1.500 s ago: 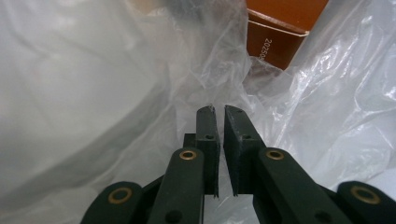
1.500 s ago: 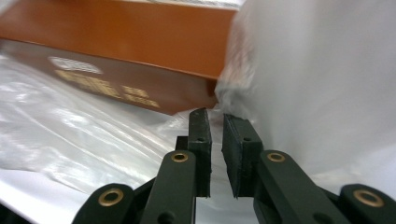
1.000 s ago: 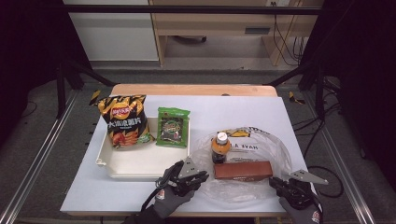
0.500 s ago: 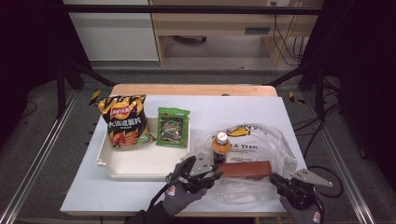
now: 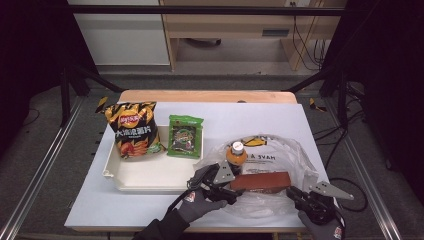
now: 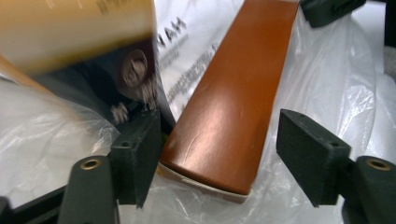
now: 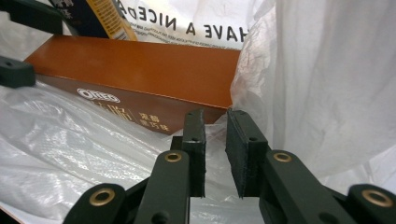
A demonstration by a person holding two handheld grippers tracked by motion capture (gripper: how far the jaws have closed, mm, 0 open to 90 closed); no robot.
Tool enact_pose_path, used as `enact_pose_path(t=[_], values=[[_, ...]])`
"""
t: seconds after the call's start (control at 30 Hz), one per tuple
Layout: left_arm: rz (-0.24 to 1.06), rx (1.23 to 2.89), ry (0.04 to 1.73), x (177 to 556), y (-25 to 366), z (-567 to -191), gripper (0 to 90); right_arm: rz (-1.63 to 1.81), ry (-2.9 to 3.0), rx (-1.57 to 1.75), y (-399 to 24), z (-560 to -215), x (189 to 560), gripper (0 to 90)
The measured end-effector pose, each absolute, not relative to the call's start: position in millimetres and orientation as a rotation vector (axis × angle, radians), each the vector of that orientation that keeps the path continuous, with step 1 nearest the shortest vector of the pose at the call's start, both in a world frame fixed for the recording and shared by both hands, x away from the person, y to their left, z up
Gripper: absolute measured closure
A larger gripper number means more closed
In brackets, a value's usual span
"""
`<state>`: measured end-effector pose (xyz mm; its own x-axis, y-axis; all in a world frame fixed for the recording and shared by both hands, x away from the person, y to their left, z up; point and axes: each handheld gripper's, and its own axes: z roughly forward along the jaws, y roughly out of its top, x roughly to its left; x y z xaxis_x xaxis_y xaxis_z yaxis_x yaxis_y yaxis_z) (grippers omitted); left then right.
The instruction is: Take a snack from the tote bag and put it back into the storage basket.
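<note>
Brown box lies flat inside the clear plastic bag at the right front of the bench, close to the front edge; not much room there, more open white surface behind the bag and at far right. Left gripper sits at the box's left end, jaws apart and just been opening; in the left gripper view the box end sits between the pads, the left pad right at its edge, a clear gap on the right, no squeeze. Right gripper at the box's right end, jaws nearly together with a thin slot; can't tell whether bag film is pinched in it. Bottle with an orange cap stands just behind the box, blurred and cut off in the left gripper view. Bag is thin, crinkled and glossy with black print; the box is a smooth long rectangular carton. White tray to the left, chips bag and green packet leaning at its back rim. Tray's right wall is near the left hand.
</note>
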<state>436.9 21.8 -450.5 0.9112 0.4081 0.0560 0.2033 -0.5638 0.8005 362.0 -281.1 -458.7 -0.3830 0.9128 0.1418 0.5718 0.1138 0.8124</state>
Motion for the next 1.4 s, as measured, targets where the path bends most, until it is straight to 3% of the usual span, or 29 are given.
enact_pose_path(t=[0.3,0.7,0.83,1.03,1.4], values=[[0.264,2.225,0.461,439.6,20.1,-464.3,29.4,1.185,2.071,1.403,-270.3,-460.3,362.6,79.2],[0.235,2.24,0.457,427.0,27.6,-460.4,41.5,1.154,2.105,1.432,-270.4,-468.3,366.1,78.8],[0.241,2.232,0.442,426.2,28.1,-459.4,40.2,1.153,2.104,1.433,-269.8,-468.2,366.3,78.0],[0.234,2.191,0.41,431.6,16.5,-453.9,30.7,1.164,2.094,1.43,-271.0,-467.0,365.9,77.4],[0.185,2.196,0.466,446.4,-6.2,-461.0,35.9,1.167,2.088,1.435,-272.3,-467.0,366.1,77.5]])
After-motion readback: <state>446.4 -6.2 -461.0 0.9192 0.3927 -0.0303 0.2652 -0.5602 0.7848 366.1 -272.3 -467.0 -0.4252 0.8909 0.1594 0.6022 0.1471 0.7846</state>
